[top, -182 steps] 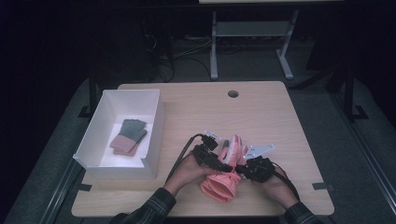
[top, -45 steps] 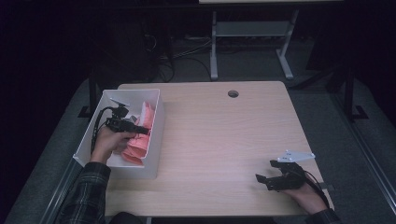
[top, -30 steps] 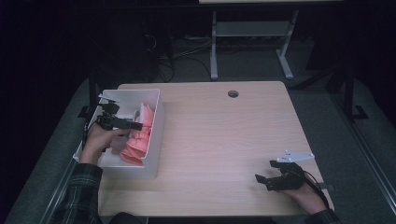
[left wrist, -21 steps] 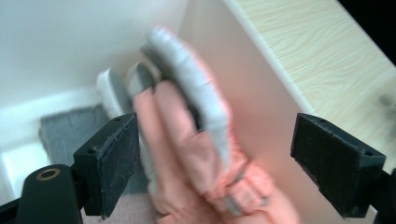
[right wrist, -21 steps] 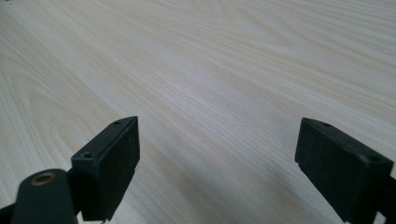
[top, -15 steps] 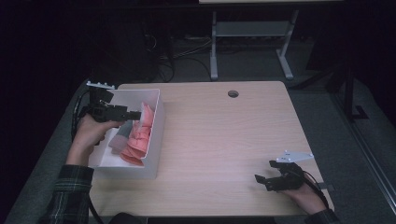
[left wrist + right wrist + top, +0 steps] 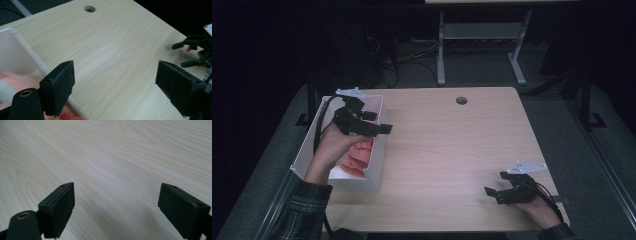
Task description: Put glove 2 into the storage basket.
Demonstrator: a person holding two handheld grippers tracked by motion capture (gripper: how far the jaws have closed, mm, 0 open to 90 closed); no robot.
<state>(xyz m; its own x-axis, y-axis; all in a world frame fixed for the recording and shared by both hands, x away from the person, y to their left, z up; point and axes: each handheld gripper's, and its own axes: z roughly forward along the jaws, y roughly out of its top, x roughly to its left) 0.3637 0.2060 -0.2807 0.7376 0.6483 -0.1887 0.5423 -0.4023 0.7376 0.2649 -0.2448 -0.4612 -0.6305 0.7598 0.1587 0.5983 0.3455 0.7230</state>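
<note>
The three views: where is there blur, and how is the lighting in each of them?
High view: the table is lit, the room around it nearly black. Left gripper view: the pink cloth and the white bin wall are blurred at the lower left, the wood grain sharper. Right gripper view: even light, soft shadow near the jaws.

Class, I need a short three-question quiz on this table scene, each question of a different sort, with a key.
1. True or false: the left gripper holds the pink cloth.
2. Where does the pink cloth lie? A) on the bare table B) in the white bin C) on the floor
3. Fill in: the right gripper, jaws open, rests near the table's front ____ corner.

Key: 1 false; 2 B; 3 right.
</note>
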